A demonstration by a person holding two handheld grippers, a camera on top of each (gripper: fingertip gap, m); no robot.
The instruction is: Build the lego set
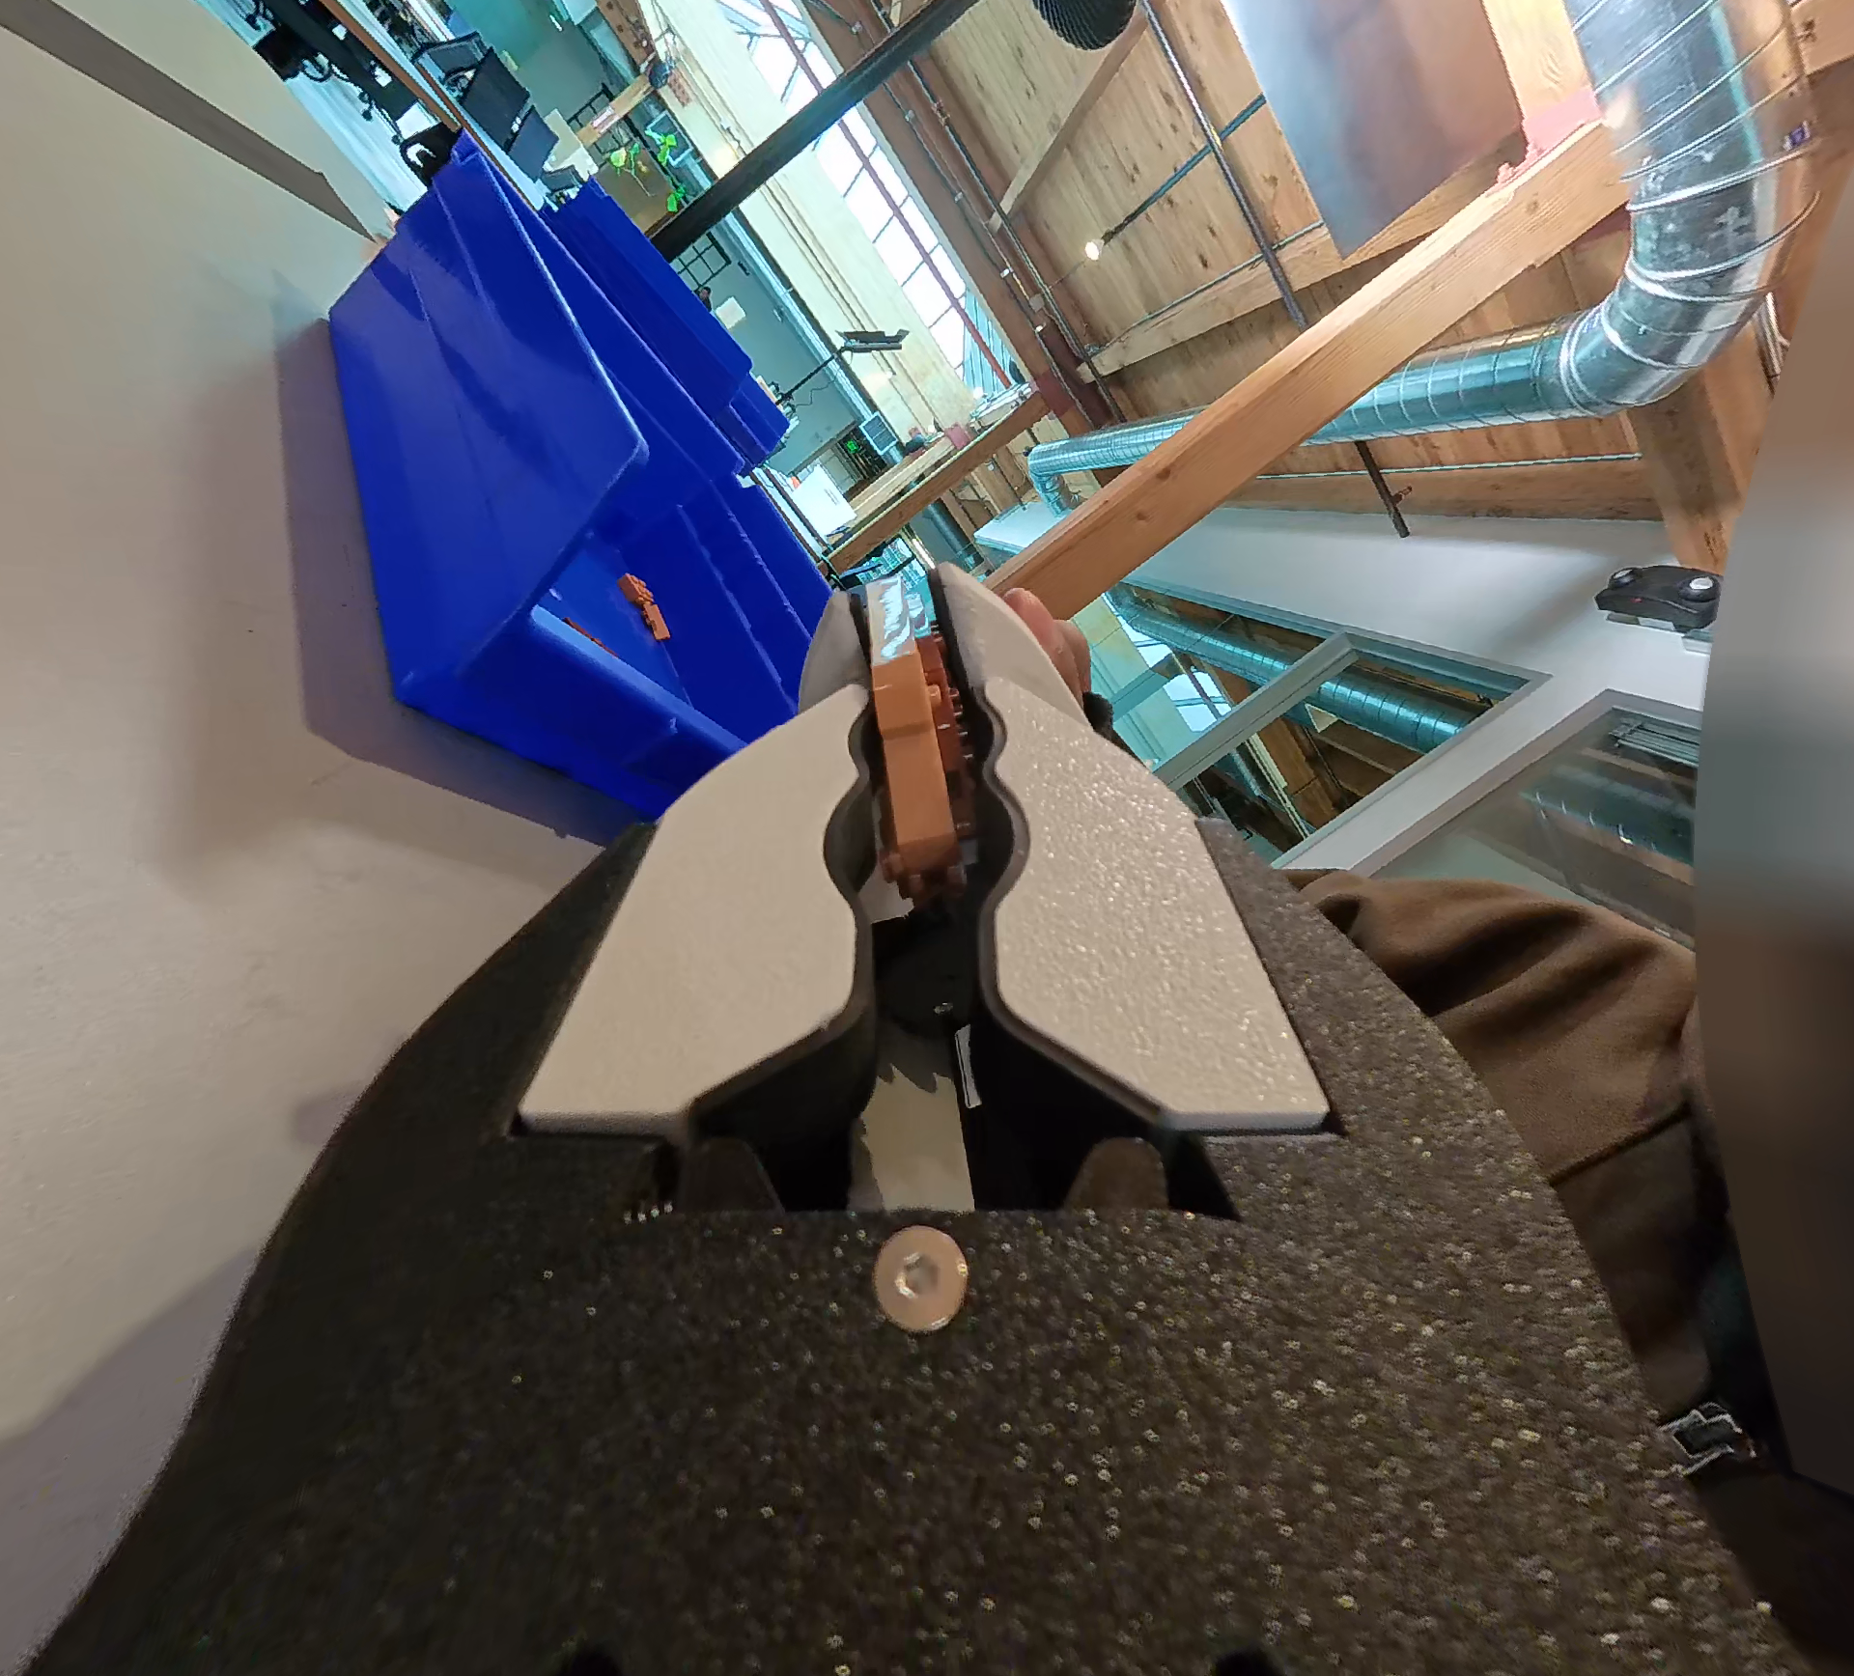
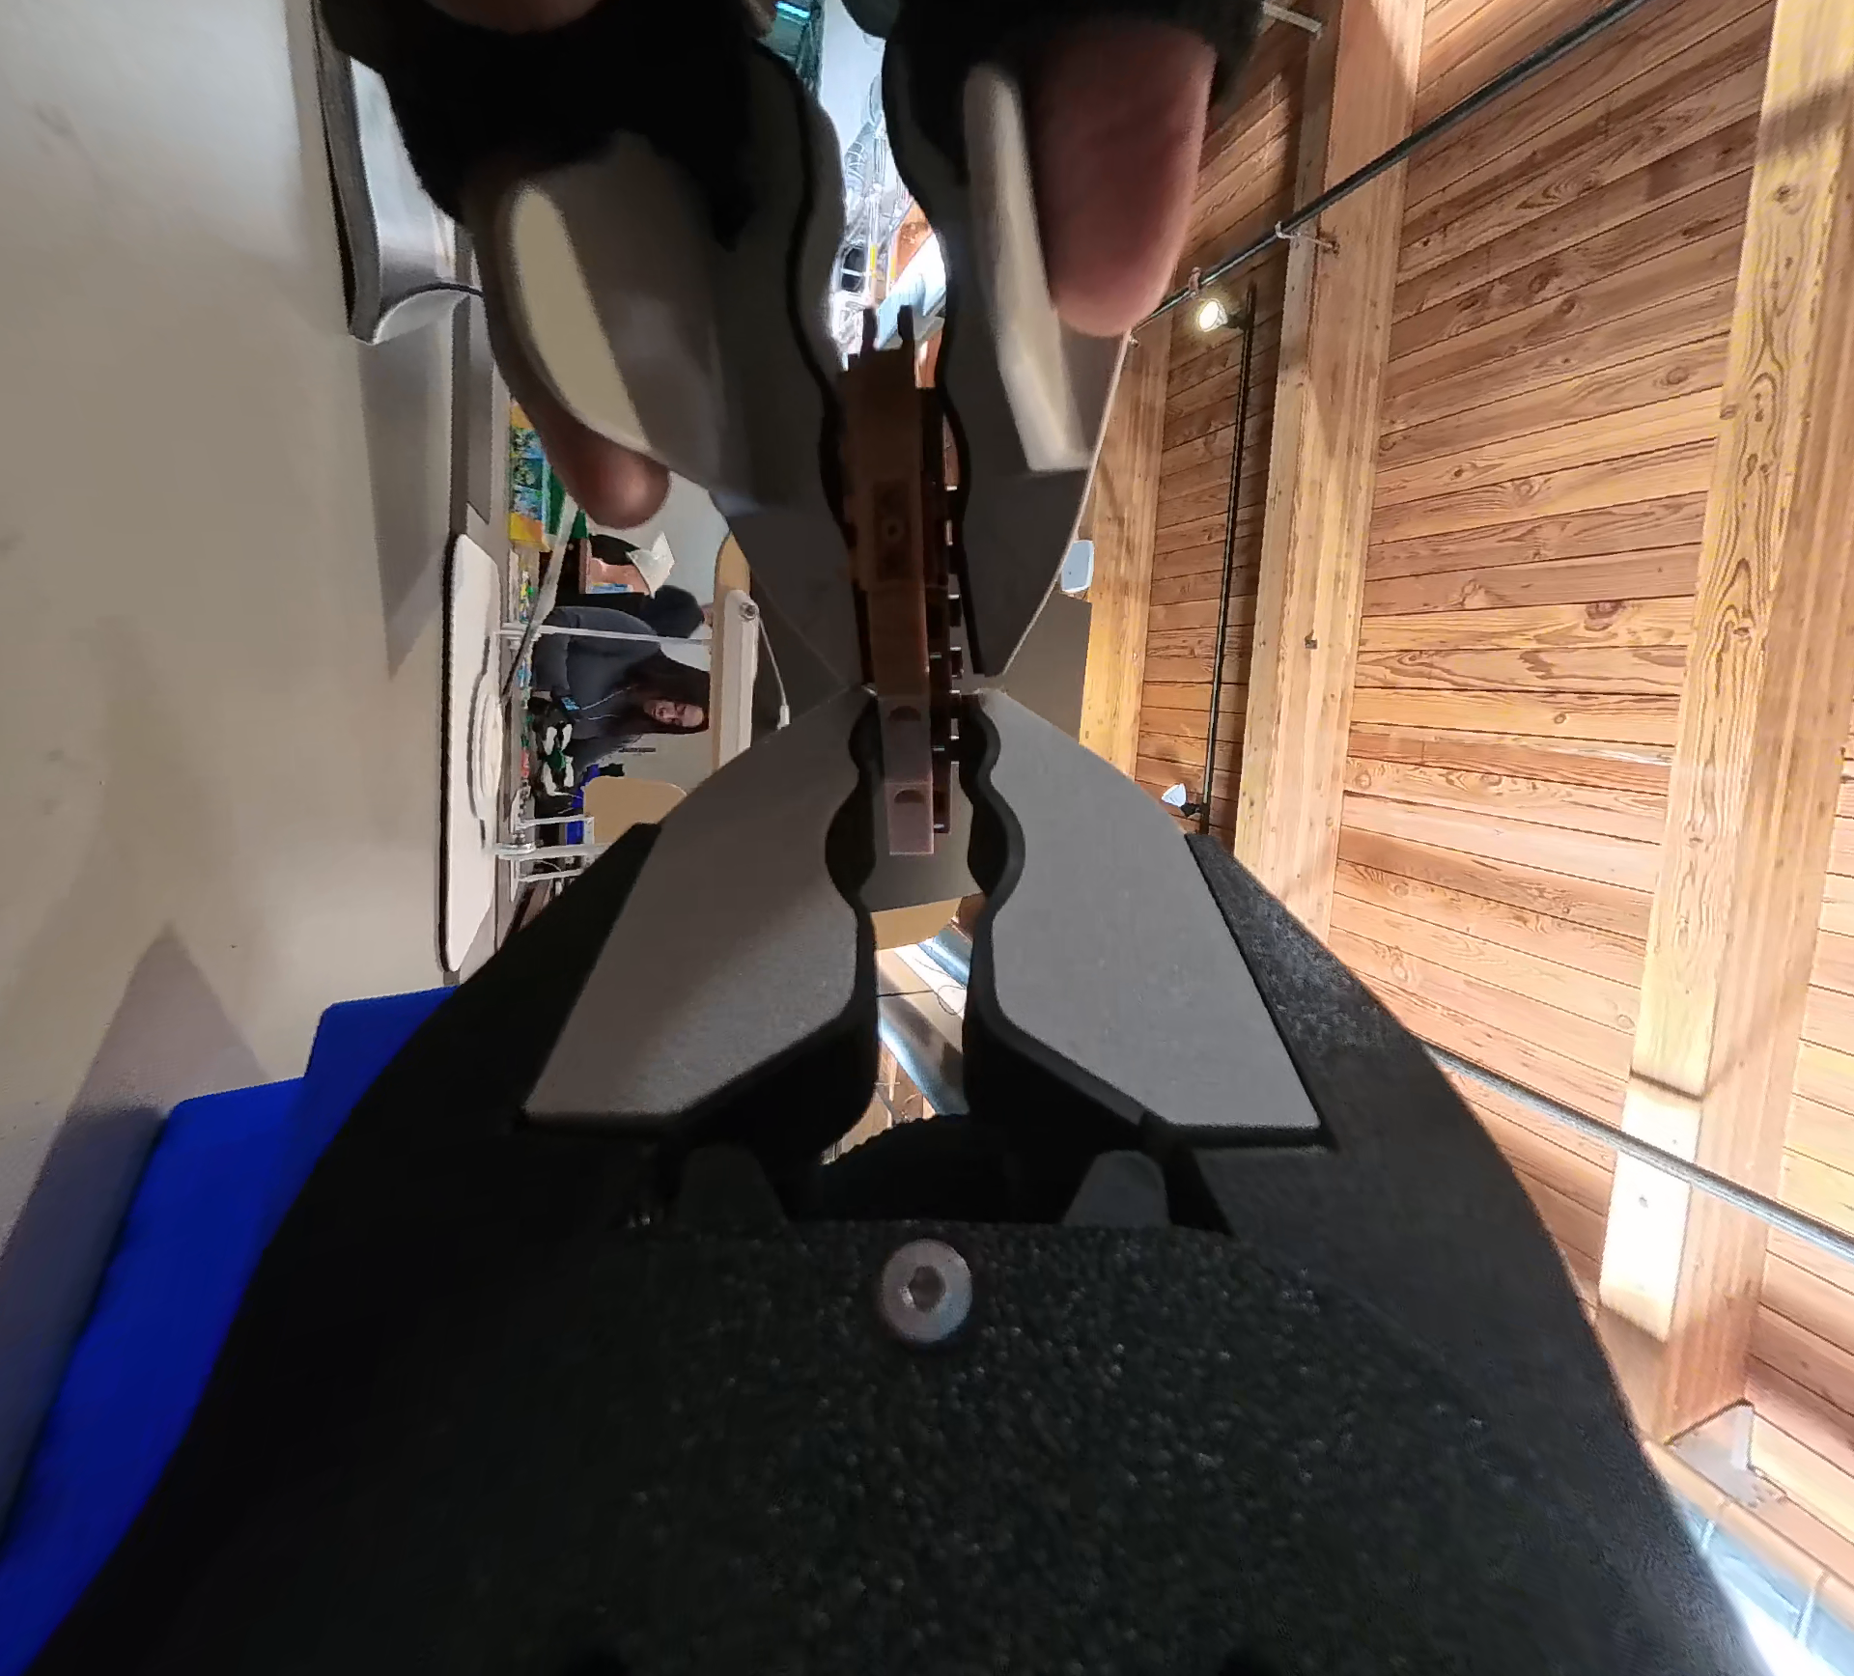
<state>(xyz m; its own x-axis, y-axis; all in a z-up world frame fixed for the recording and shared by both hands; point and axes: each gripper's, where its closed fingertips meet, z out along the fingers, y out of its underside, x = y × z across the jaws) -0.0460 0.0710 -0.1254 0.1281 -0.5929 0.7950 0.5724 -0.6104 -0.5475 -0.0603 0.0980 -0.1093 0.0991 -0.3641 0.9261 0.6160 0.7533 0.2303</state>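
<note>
A brown lego assembly (image 1: 908, 755) of stacked plates is held on edge above the table, gripped from both ends. My left gripper (image 1: 923, 705) is shut on one end. My right gripper (image 2: 923, 700) is shut on the other end of the same assembly (image 2: 908, 785). The two grippers meet tip to tip. In the right wrist view the left gripper's fingers (image 2: 1013, 324) face me, held by a gloved hand (image 2: 1104, 173). In the left wrist view the right gripper's fingers (image 1: 988, 635) show just beyond mine.
A blue parts bin (image 1: 482, 444) lies on the white table (image 1: 150, 675) to the left, with small brown pieces (image 1: 642, 600) inside. A blue bin edge (image 2: 201, 1227) shows lower left in the right wrist view. A person sits at a far table (image 2: 622, 675).
</note>
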